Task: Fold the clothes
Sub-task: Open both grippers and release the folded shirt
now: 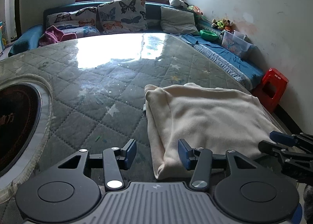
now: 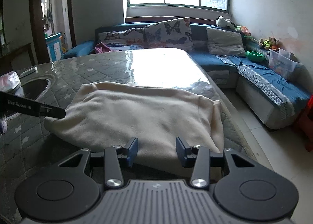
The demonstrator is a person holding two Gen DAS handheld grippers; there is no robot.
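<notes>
I hold both grippers, left (image 1: pixel 157 154) and right (image 2: pixel 156 150), wide apart and empty (nothing pinched) over the folded cream garment (image 2: pixel 137 110).

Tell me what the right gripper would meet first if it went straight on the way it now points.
Most likely the cream garment. The right gripper is open, its fingers aimed at the near edge of the folded cloth on the quilted table cover. Its height above the cloth is hard to judge.

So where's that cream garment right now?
The cream garment lies folded on the quilted table, near its right edge, just ahead of both open grippers, with the sofa behind.
</notes>
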